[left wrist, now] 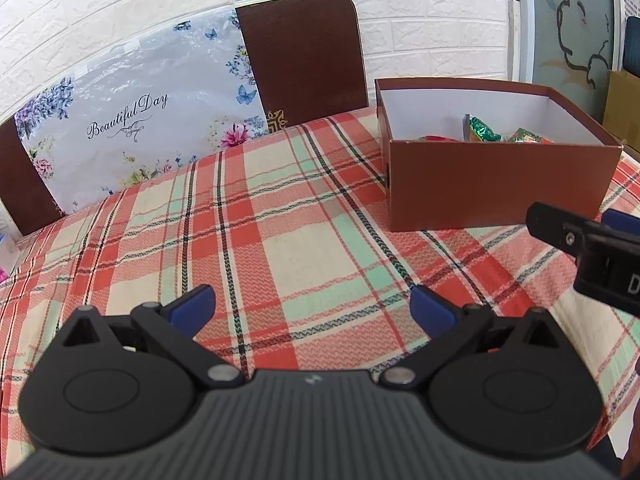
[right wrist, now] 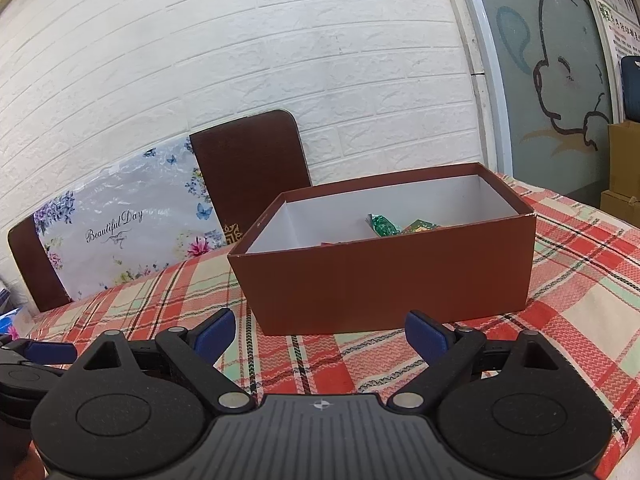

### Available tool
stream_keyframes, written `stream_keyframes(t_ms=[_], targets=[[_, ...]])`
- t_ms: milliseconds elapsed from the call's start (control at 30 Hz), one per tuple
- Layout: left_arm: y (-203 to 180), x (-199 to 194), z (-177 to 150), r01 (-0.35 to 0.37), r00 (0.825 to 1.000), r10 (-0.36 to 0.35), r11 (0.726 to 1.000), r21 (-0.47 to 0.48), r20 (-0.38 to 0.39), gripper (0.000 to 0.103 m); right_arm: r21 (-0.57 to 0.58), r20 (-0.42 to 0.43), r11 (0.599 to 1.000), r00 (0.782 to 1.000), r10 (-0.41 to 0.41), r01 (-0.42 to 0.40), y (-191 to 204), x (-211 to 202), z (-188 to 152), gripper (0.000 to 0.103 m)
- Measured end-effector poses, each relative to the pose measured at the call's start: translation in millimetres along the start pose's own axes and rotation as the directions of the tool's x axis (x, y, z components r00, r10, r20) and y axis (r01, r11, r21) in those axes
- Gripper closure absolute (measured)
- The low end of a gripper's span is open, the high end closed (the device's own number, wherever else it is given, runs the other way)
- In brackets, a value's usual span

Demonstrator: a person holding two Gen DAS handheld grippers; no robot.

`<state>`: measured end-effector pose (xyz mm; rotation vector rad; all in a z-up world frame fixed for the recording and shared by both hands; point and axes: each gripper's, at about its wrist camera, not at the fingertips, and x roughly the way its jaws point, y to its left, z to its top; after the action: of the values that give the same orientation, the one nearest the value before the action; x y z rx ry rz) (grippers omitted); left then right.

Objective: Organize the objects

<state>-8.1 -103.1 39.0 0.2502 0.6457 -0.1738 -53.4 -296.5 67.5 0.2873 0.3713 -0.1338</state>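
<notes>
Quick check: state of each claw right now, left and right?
Left claw: open, holding nothing.
Right claw: open, holding nothing.

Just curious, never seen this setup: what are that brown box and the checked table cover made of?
The brown box looks like cardboard: thin straight walls, matte brown outside, plain white inside, a slightly frayed corner. The table cover looks like woven cloth, probably cotton: a zigzag weave texture shows in its red, cream and green checks.

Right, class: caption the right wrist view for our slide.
Open right tool faces a brown box on the plaid tablecloth.
</notes>
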Motion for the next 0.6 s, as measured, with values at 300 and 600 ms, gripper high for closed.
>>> stream_keyframes(t_ms=[300, 600], targets=[[-1.1, 3.4, -1.2, 0.016, 1.0, -0.016, 1.0, -0.001, -0.022, 0.0, 0.003, -0.003, 1.0, 1.0, -0.002, 0.002, 0.0, 0.6, -0.8, 0.012], [-2.8, 5.7, -2.1, 0.023, 0.999, -0.023, 1.0, 0.001, -0.039, 0.0, 0.005, -0.009, 1.0, 1.0, -0.001, 0.001, -3.2, 2.3, -1.8, 0.012]])
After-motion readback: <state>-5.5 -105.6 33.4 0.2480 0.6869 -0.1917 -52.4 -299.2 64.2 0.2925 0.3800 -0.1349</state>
